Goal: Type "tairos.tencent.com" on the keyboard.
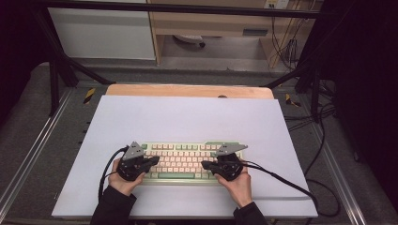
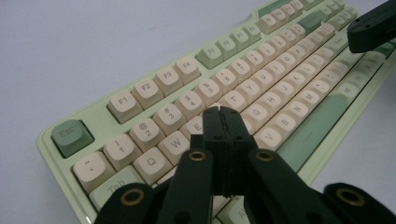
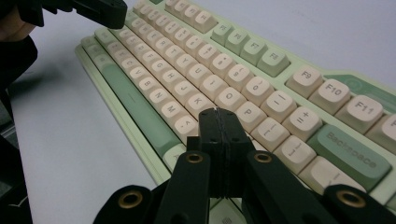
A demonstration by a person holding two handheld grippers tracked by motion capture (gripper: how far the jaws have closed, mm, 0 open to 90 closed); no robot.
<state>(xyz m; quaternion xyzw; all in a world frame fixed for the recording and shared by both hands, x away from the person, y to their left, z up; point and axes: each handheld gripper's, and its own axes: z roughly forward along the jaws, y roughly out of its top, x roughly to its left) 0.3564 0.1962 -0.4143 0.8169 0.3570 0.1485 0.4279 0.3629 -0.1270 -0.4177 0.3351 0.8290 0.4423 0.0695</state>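
Observation:
A pale green keyboard (image 1: pixel 185 161) with cream keys lies on a white sheet near the table's front. My left gripper (image 1: pixel 156 161) hovers over its left end, jaws pressed together with nothing between them; in the left gripper view its tips (image 2: pixel 222 111) sit above the W and E keys of the keyboard (image 2: pixel 261 79). My right gripper (image 1: pixel 204 165) is over the right end, also shut and empty; its tips (image 3: pixel 216 112) hang above the keys near L and P of the keyboard (image 3: pixel 196 60). Each gripper's tip appears far off in the other's view.
The white sheet (image 1: pixel 187 117) covers a wooden tabletop (image 1: pixel 187 90). Black cables (image 1: pixel 281 180) trail from both grippers across the sheet. Grey floor, metal frame rails and cable bundles surround the table.

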